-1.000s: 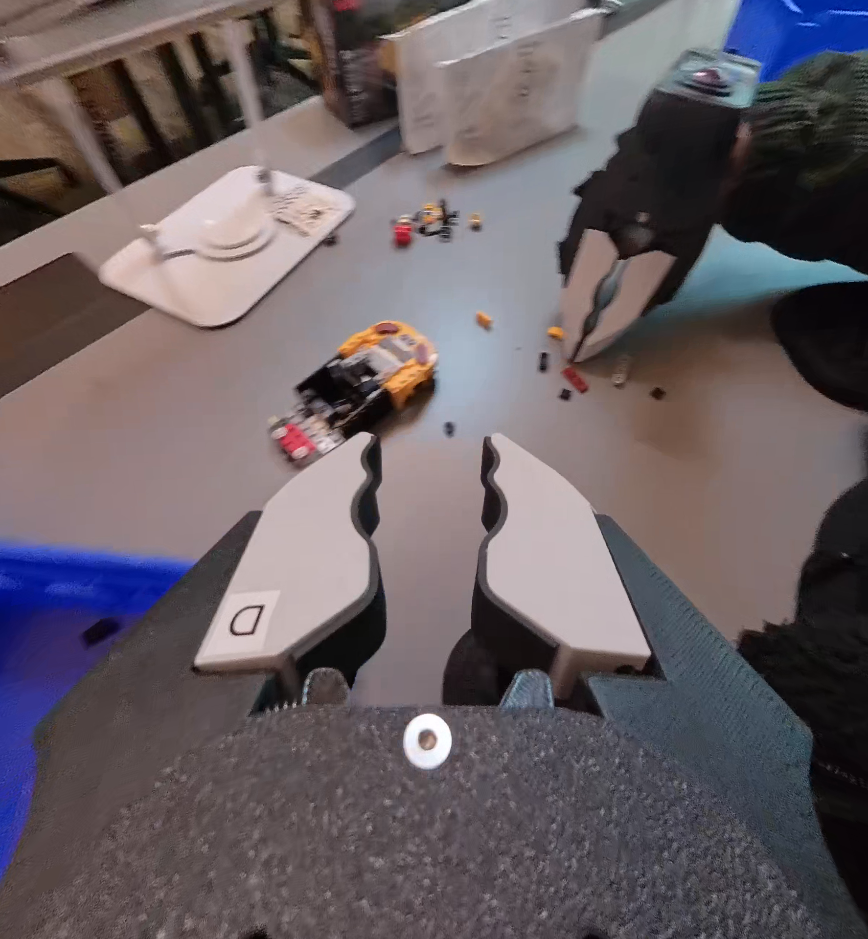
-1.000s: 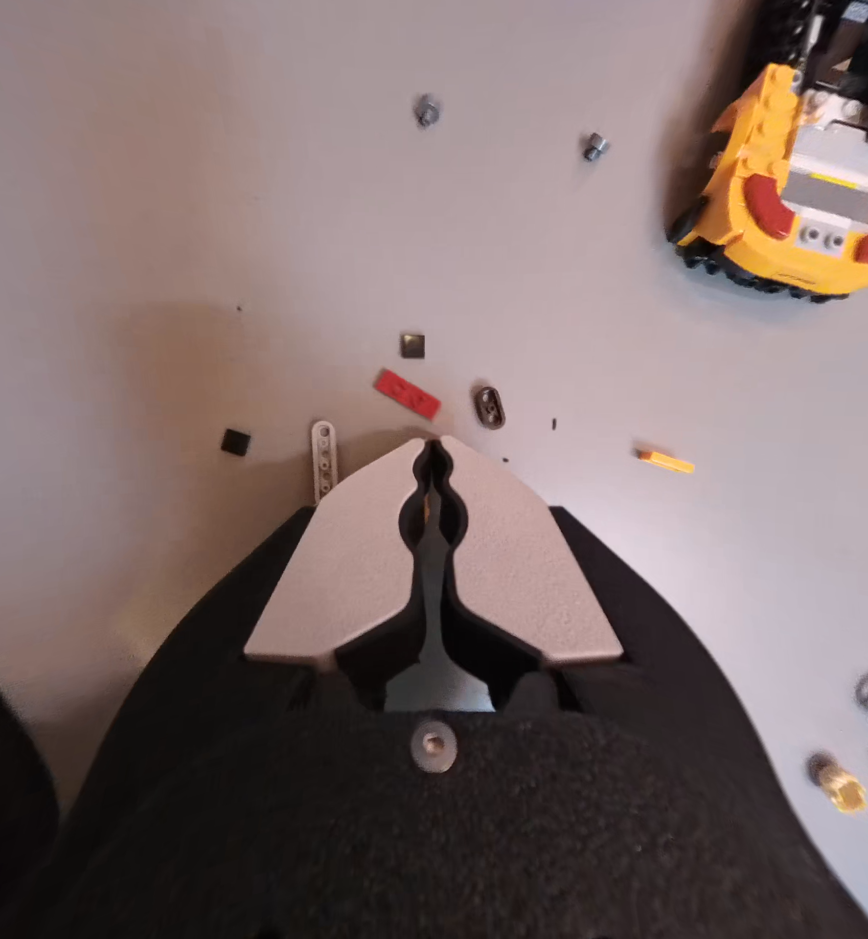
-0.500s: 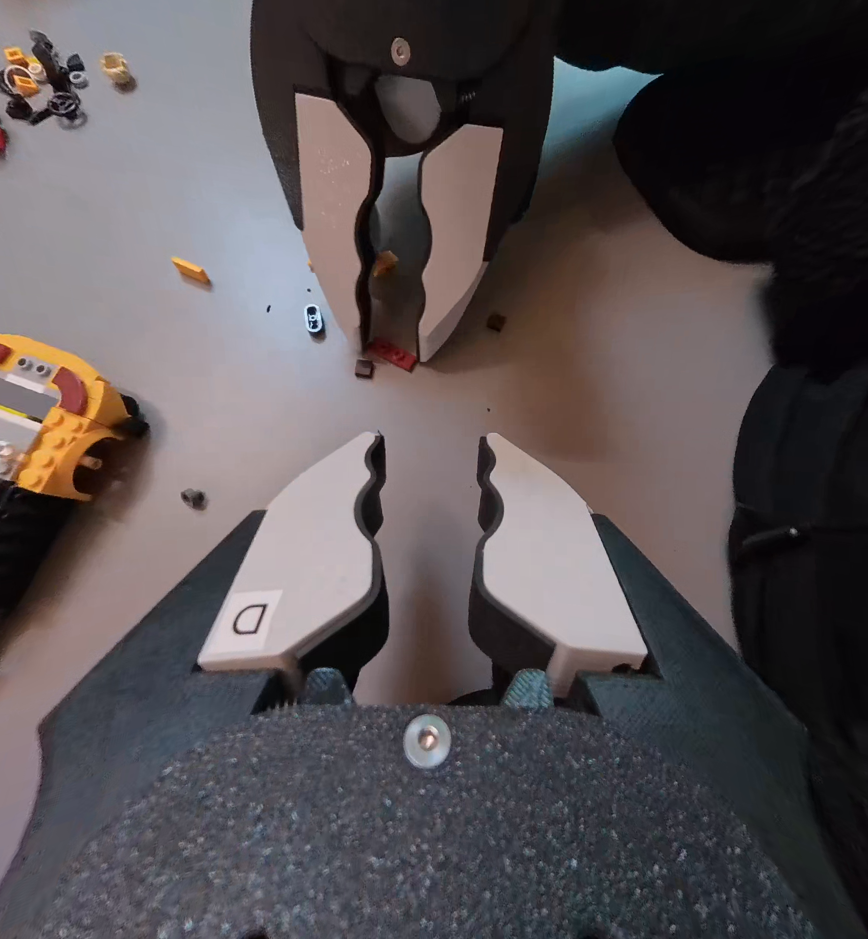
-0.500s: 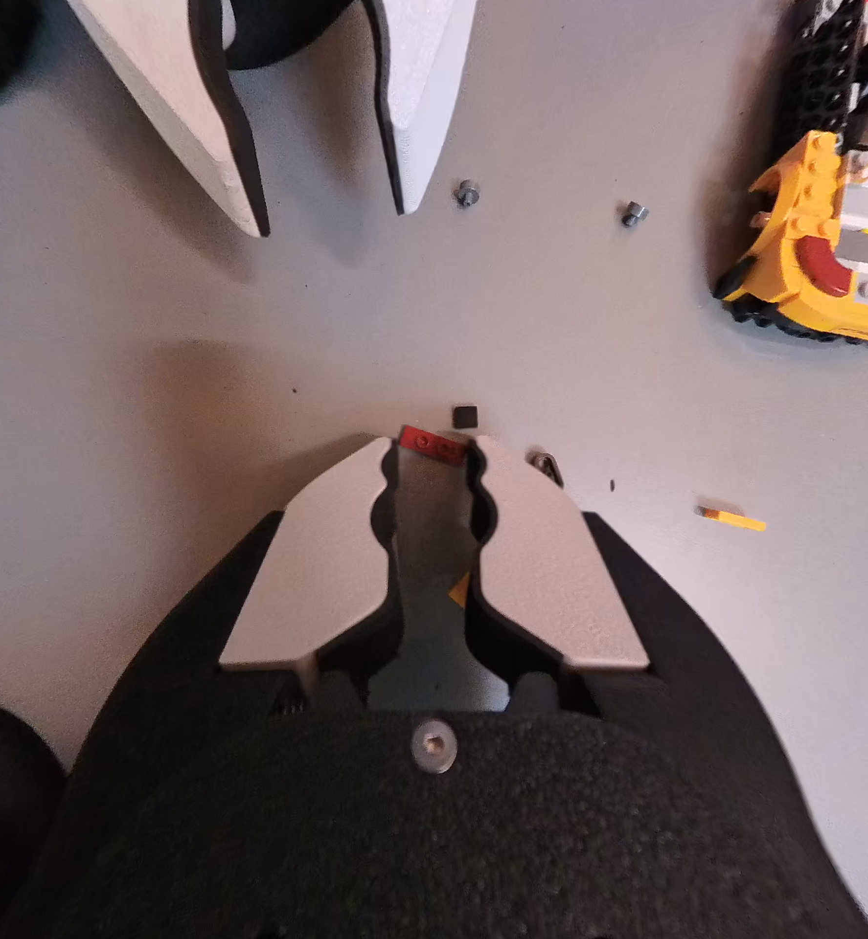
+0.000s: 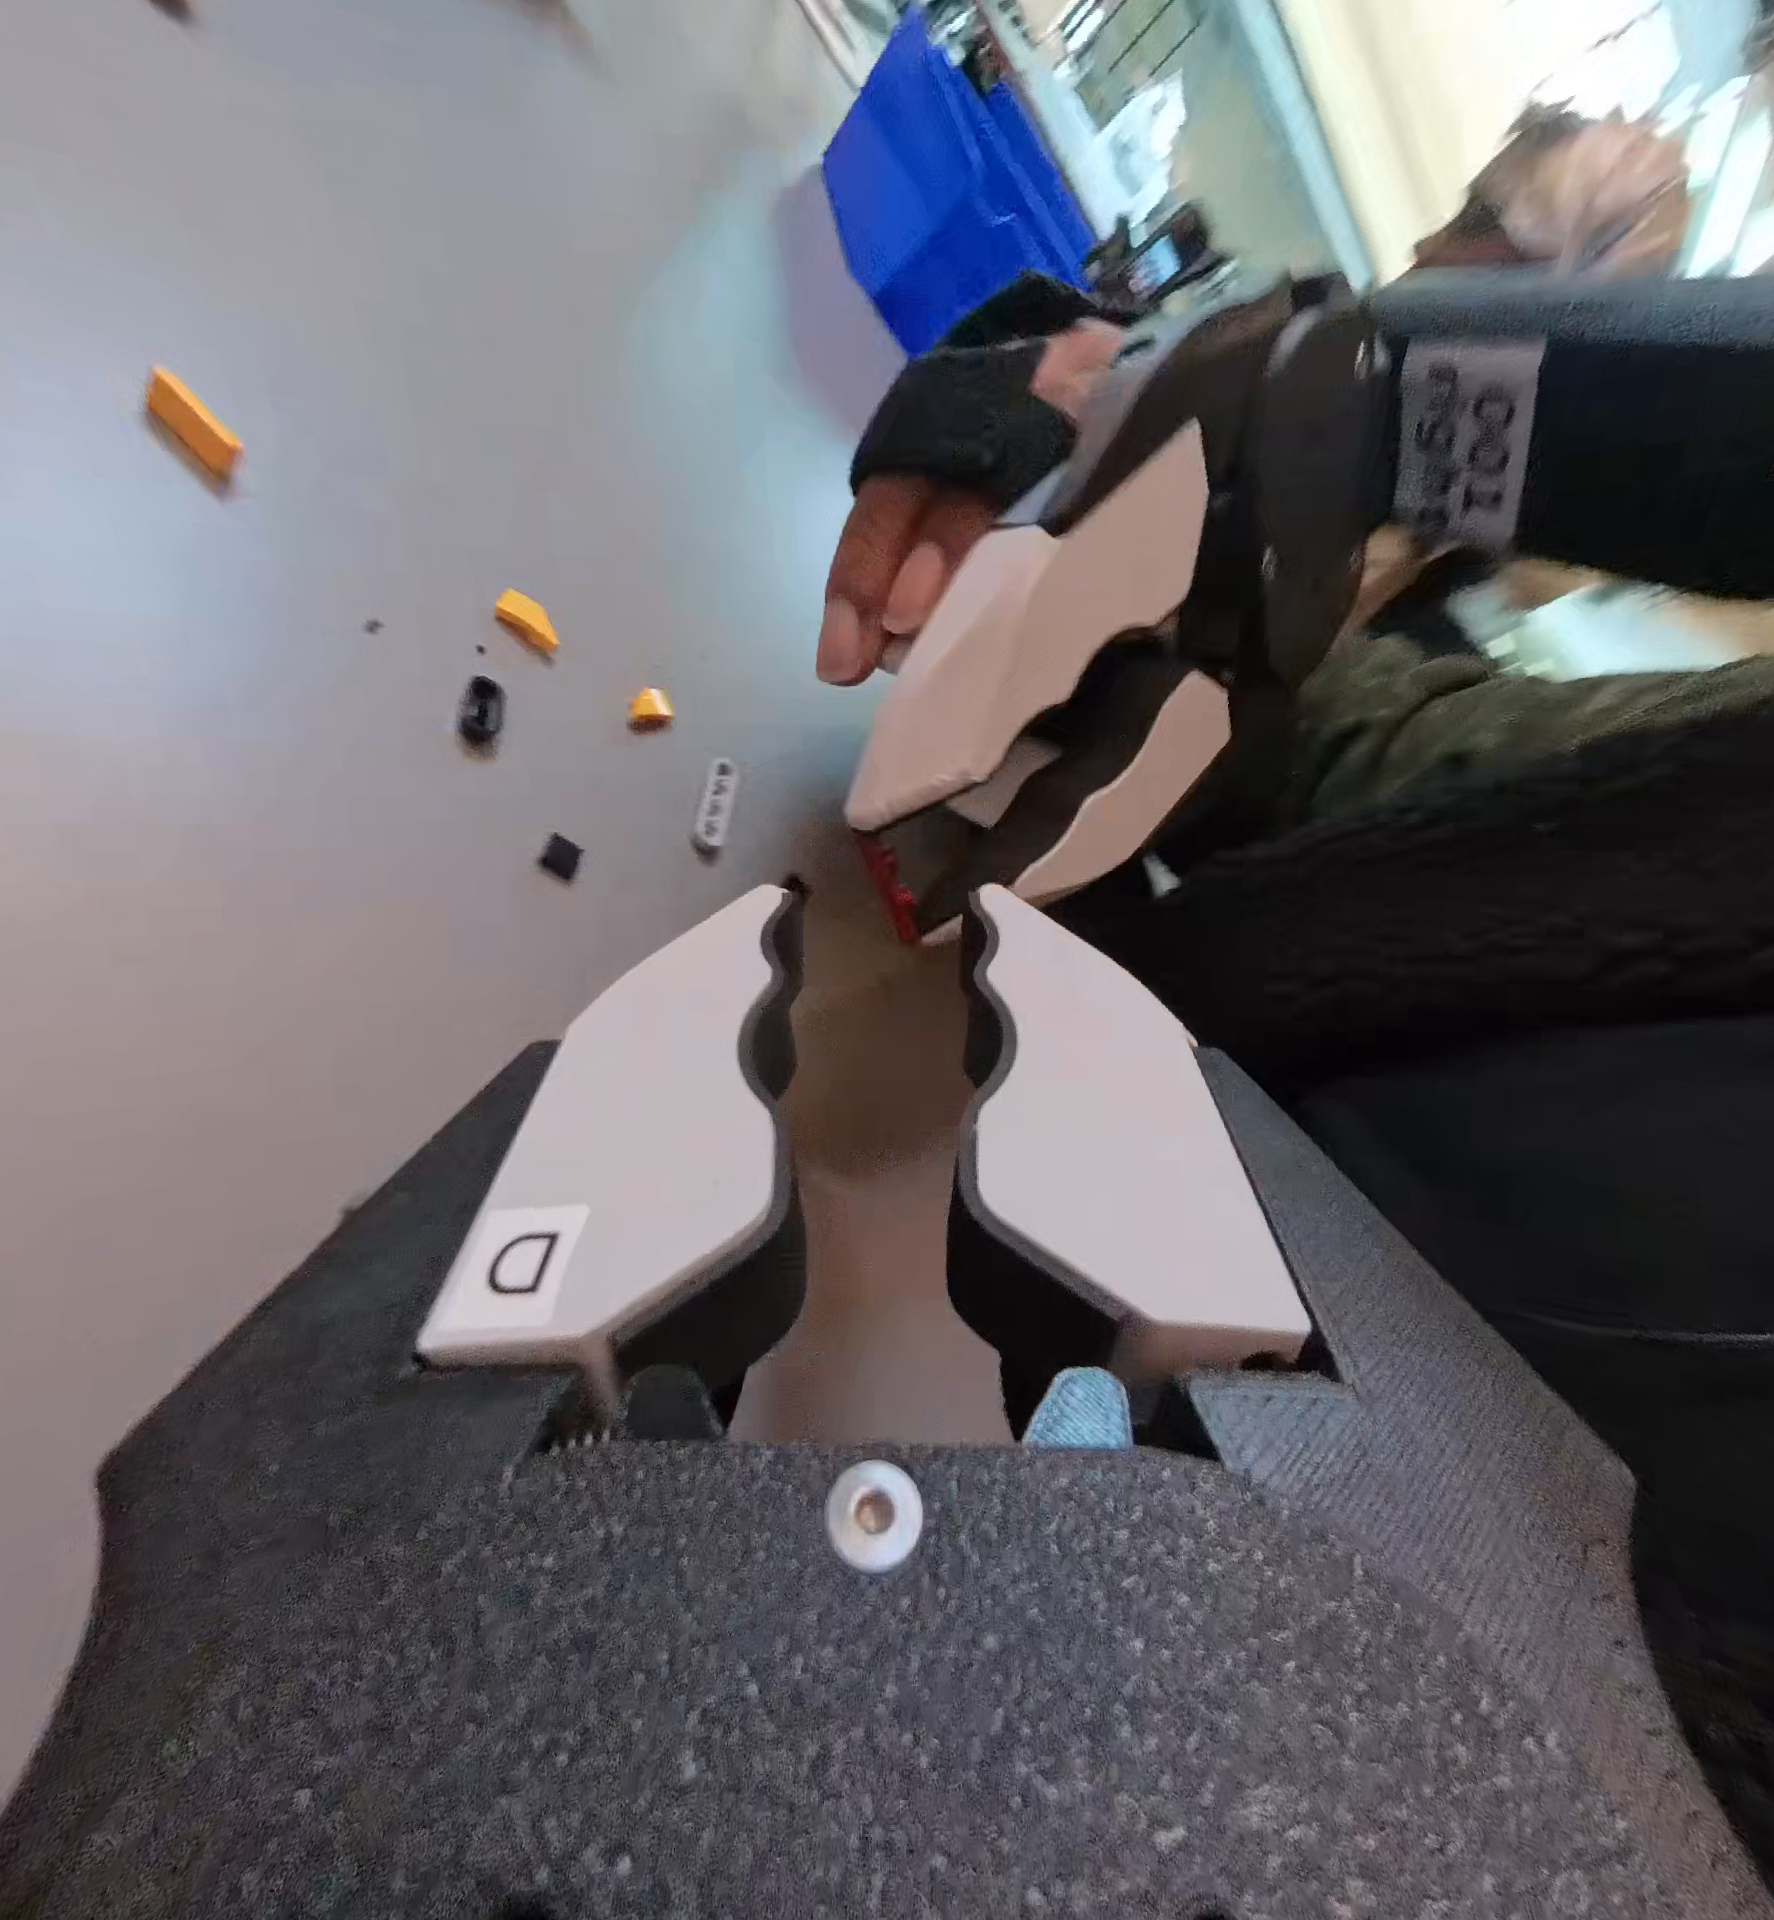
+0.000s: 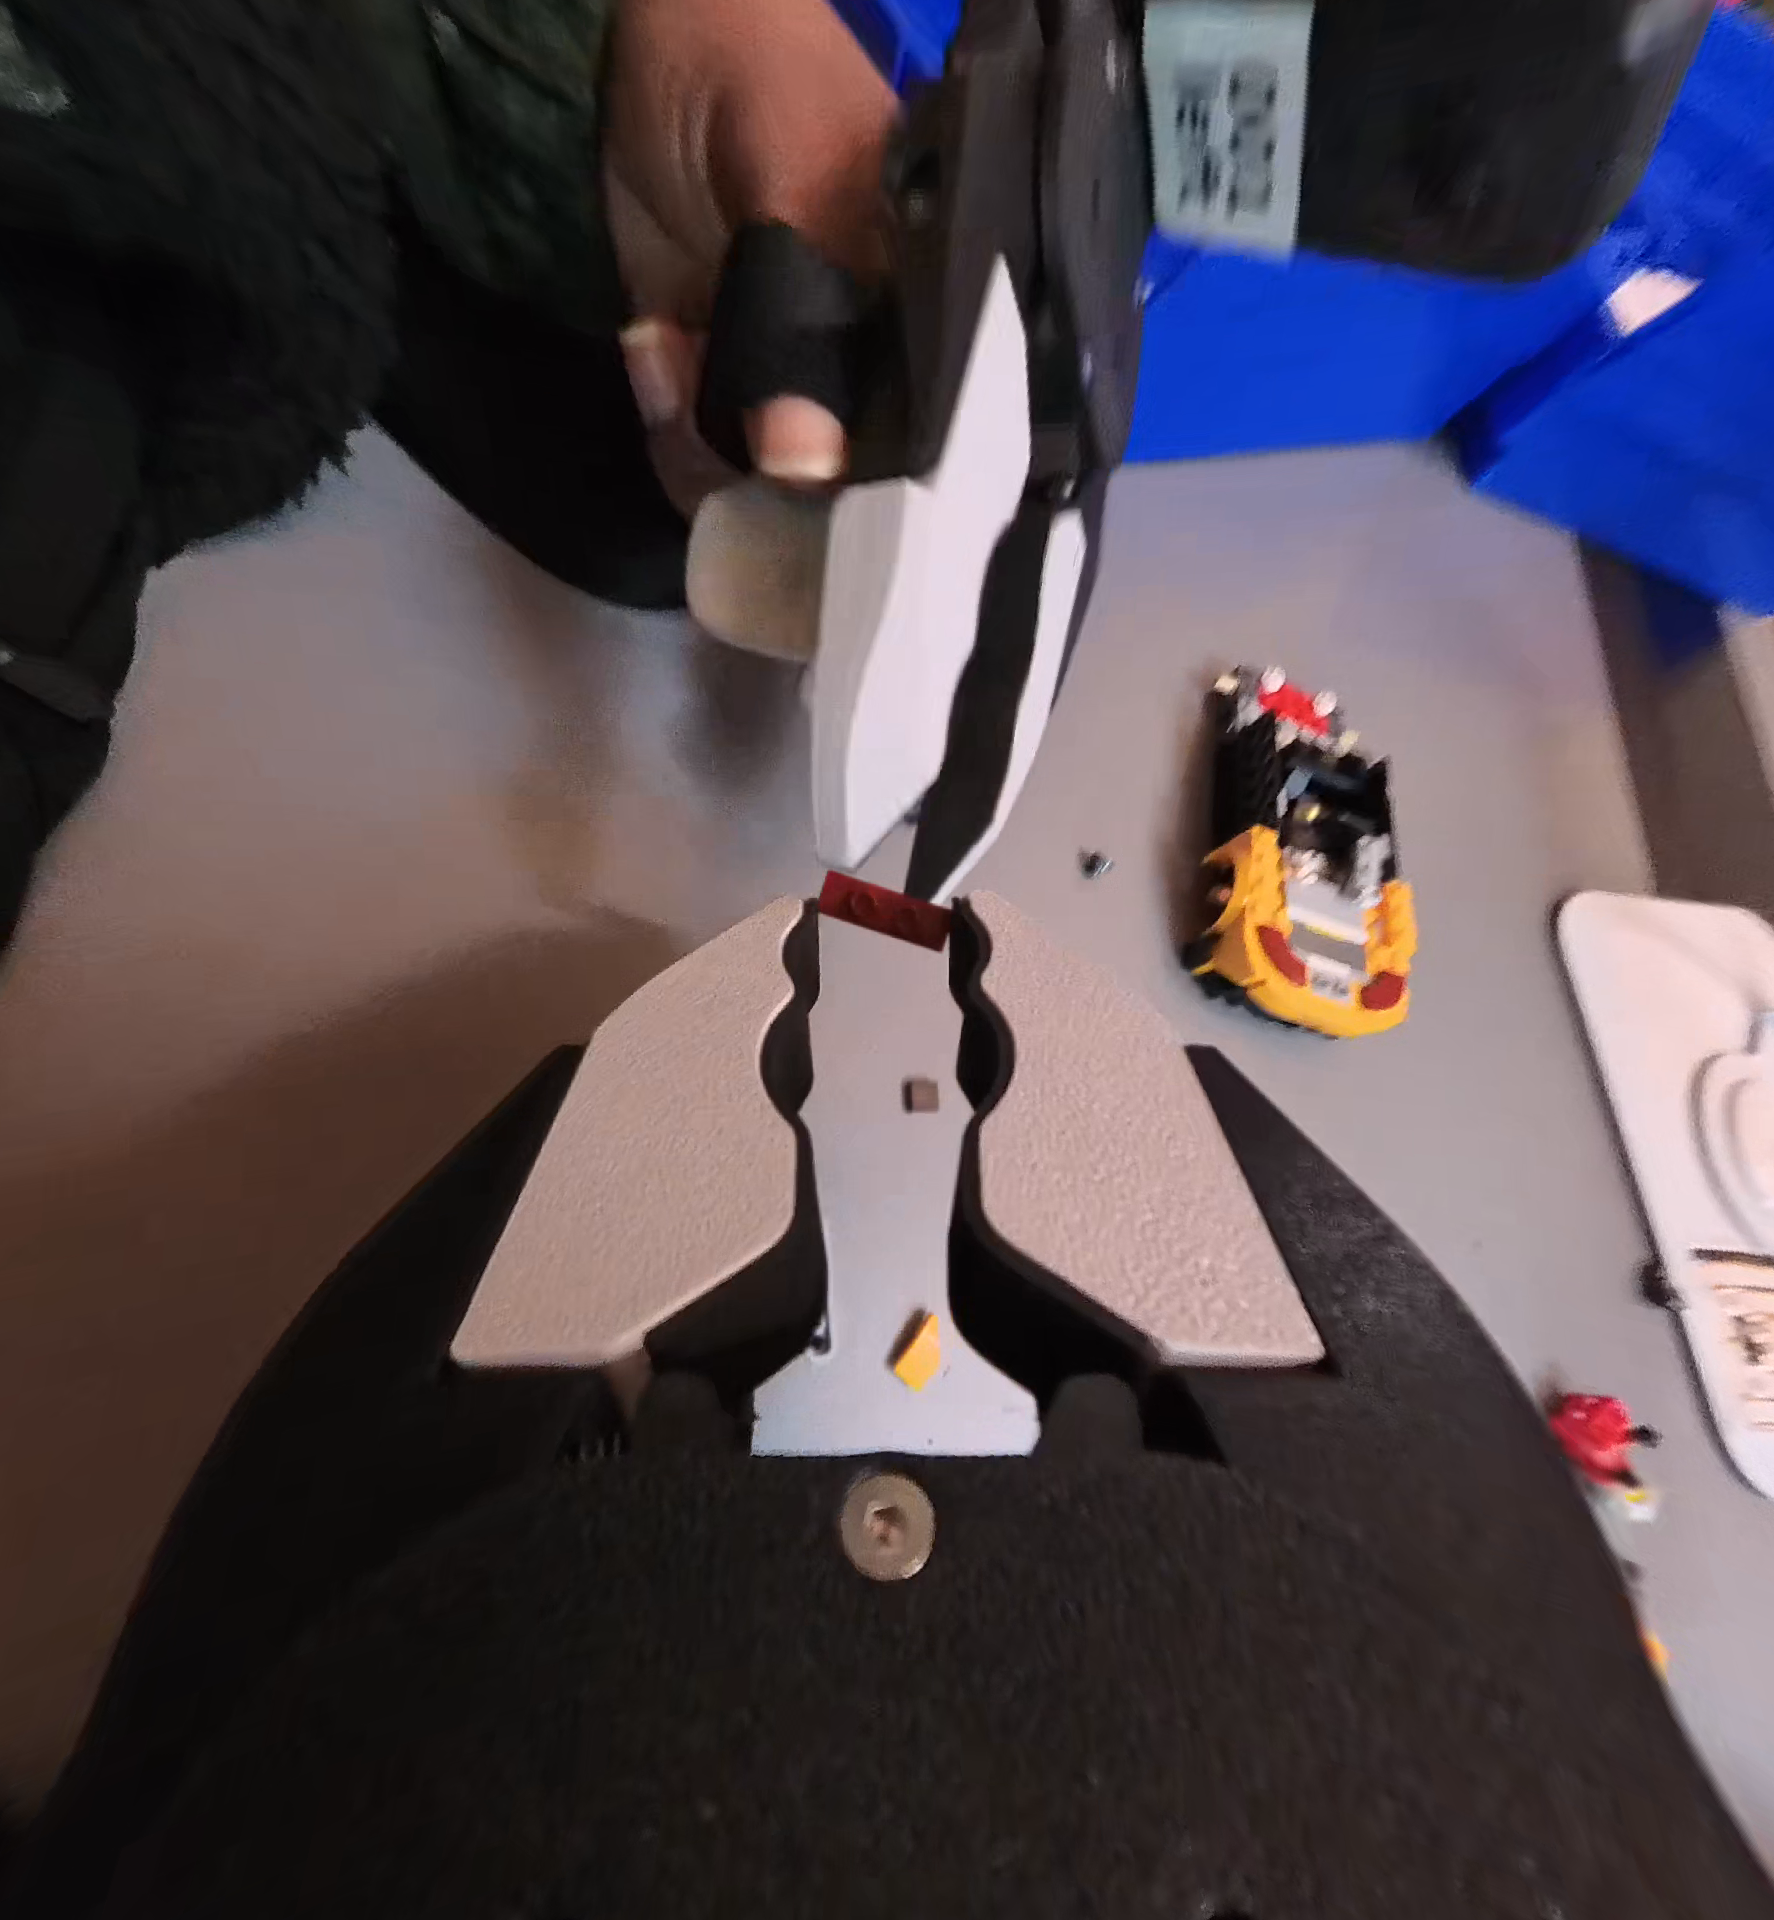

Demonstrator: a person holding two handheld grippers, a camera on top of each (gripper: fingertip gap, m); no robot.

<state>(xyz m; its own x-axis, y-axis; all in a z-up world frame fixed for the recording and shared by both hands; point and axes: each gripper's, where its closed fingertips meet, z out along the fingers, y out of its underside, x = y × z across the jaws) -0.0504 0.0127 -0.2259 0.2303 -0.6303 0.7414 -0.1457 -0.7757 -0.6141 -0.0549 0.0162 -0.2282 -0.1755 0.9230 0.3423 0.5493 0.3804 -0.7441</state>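
Fingers [image 6: 976, 920] pinch red plate [image 6: 888, 925], table [image 6: 447, 790] below

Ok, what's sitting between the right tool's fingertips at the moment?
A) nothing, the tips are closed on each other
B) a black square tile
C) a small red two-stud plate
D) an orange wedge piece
C: the right wrist view shows a small red two-stud plate spanning the gap at the tips of the right tool, both fingertips pressed on its ends; the orange wedge and dark square tile lie on the table below.
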